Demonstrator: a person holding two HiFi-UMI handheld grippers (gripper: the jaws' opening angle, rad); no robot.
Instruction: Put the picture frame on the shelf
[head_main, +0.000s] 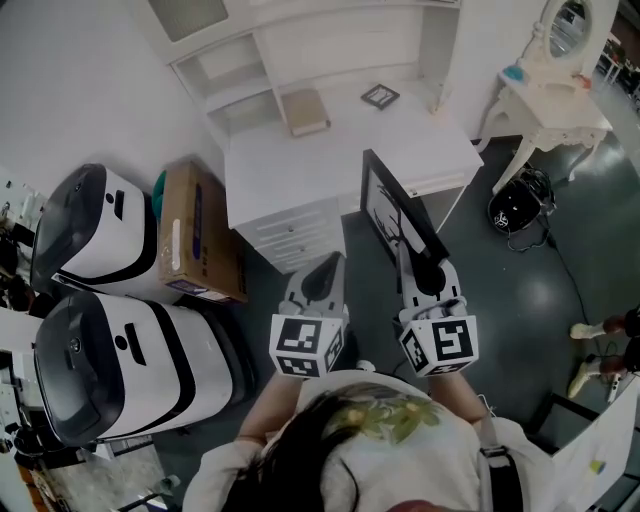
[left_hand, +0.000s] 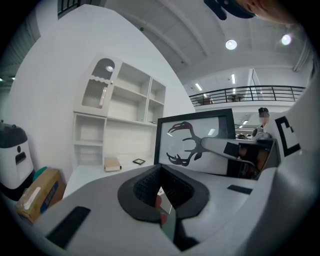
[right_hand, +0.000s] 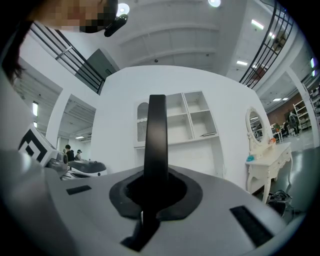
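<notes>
The picture frame (head_main: 395, 215) is black with a dark antler drawing on white. My right gripper (head_main: 425, 265) is shut on its lower edge and holds it upright in the air in front of the white shelf unit (head_main: 330, 140). In the right gripper view the frame (right_hand: 156, 135) stands edge-on between the jaws of the right gripper (right_hand: 155, 185), with the shelf compartments (right_hand: 192, 120) behind it. My left gripper (head_main: 322, 272) hangs just left of the frame, shut, with nothing in it. From the left gripper view the frame (left_hand: 195, 142) shows face-on at the right, and the shelf (left_hand: 125, 117) stands behind.
On the unit's white top lie a small dark-framed picture (head_main: 380, 96) and a tan book (head_main: 305, 110). A cardboard box (head_main: 200, 235) and two white-and-black machines (head_main: 95, 225) stand at the left. A white dressing table with a mirror (head_main: 550, 90) and a black bag (head_main: 520, 205) are at the right.
</notes>
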